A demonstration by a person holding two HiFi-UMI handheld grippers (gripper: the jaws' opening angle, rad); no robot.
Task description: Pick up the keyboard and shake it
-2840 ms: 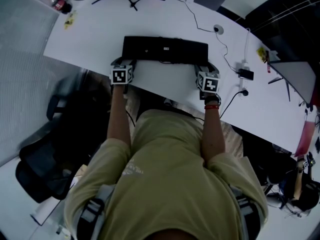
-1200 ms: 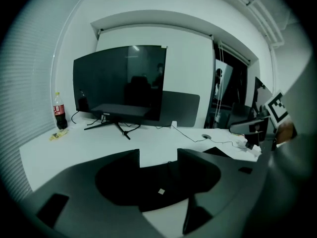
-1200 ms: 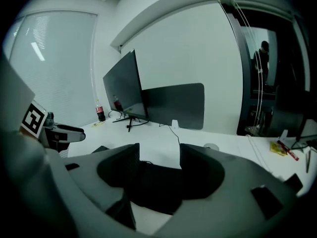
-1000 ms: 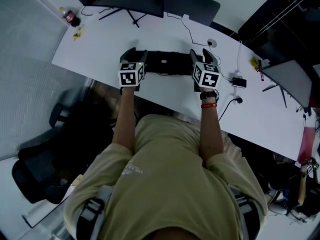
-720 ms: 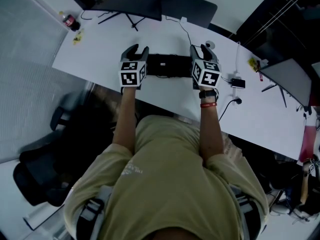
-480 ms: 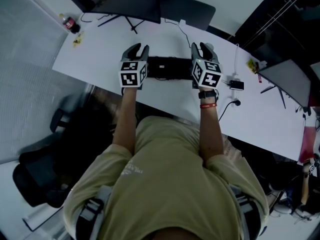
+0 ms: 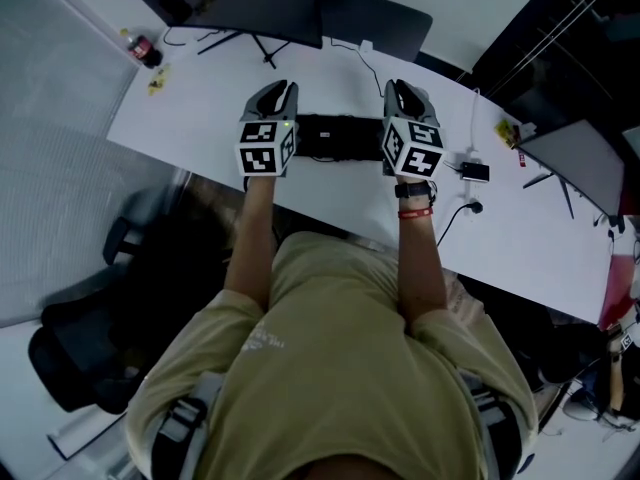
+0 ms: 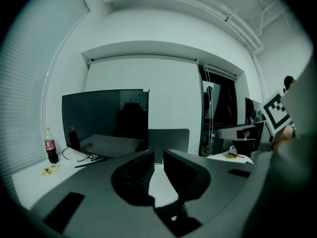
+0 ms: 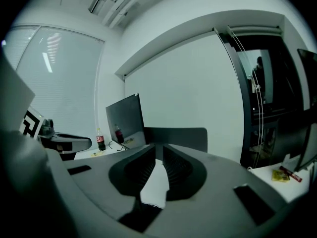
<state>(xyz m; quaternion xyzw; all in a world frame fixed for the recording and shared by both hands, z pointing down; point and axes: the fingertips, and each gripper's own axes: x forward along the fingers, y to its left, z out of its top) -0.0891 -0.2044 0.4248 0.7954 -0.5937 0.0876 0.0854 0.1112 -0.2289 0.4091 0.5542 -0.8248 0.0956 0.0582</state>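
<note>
Keyboard (image 7: 338, 136) lies ungripped on the bench (image 7: 200, 88); left claw (image 7: 275, 90) and right claw (image 7: 405, 88), flanking it, have just been closing to empty slits.

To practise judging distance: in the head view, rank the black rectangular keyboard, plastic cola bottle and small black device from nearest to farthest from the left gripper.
From the left gripper, whose empty jaws have just been closing:
1. Black rectangular keyboard, just to its right.
2. Plastic cola bottle, far-left desk corner.
3. Small black device, right side, beside cables.
</note>
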